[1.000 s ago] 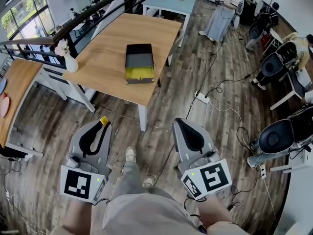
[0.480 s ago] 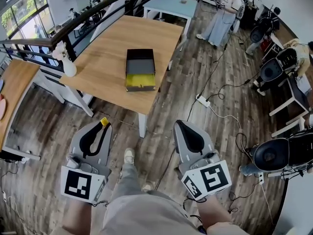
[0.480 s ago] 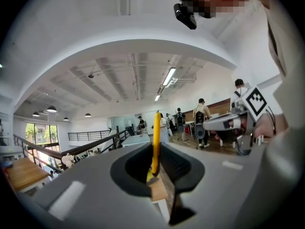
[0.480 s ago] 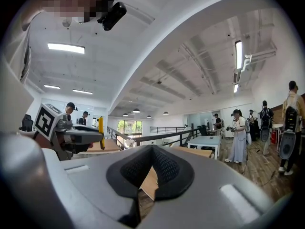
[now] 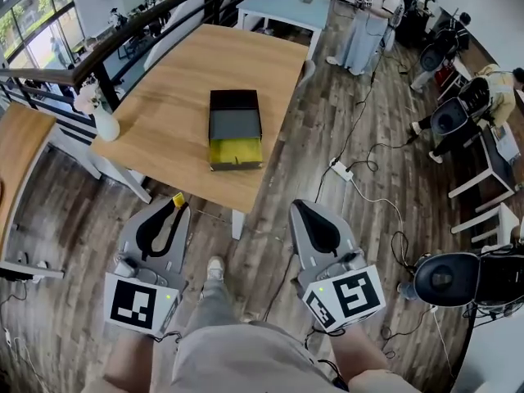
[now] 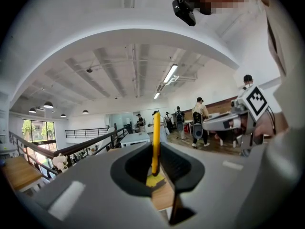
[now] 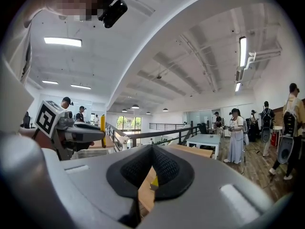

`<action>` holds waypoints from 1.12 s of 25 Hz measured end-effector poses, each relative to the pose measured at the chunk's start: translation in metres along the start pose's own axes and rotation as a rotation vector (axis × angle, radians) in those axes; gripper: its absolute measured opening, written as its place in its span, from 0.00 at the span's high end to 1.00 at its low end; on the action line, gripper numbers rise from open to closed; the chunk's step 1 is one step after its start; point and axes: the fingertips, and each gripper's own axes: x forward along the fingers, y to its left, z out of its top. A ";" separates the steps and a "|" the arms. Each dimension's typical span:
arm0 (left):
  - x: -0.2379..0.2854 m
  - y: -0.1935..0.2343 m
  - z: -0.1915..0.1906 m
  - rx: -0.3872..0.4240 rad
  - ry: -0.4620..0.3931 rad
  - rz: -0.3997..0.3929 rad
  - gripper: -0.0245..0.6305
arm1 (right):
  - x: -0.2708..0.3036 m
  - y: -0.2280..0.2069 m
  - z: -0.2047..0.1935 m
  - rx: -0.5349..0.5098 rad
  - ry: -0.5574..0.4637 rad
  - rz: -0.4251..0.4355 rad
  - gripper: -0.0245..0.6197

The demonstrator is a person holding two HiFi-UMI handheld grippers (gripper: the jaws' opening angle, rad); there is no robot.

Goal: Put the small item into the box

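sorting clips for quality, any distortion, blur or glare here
Head view: sharp, wide-angle bend bows the railing. Left gripper view: heavy fisheye, black corners; yellow item in the left tongs is crisp. Right gripper view: same fisheye, ceiling light blown out.

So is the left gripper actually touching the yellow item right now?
Touching. In the left gripper view the left gripper has its fingers shut on the yellow item, upright between them.

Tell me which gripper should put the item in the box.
Left. The left gripper is shut on the yellow item, while the right gripper is shut with nothing between its jaws. Both are about equally short of the box on the table.
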 end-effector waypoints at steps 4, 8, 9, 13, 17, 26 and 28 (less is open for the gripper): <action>0.027 0.027 -0.002 -0.007 0.015 -0.018 0.89 | 0.036 -0.007 0.009 0.002 0.007 -0.010 0.96; 0.059 0.058 -0.003 -0.008 0.013 -0.035 0.89 | 0.080 -0.018 0.012 0.011 0.018 -0.021 0.96; 0.067 0.066 -0.004 -0.010 0.014 -0.039 0.89 | 0.090 -0.020 0.014 0.011 0.019 -0.024 0.96; 0.099 0.095 -0.010 -0.021 0.023 -0.057 0.89 | 0.129 -0.027 0.020 0.012 0.019 -0.039 0.96; 0.129 0.118 -0.015 -0.020 0.024 -0.088 0.89 | 0.163 -0.036 0.023 0.023 0.018 -0.065 0.96; 0.166 0.171 -0.026 -0.027 0.017 -0.132 0.89 | 0.224 -0.034 0.027 0.026 0.030 -0.107 0.96; 0.173 0.180 -0.030 -0.036 0.020 -0.129 0.89 | 0.234 -0.035 0.028 0.026 0.030 -0.111 0.96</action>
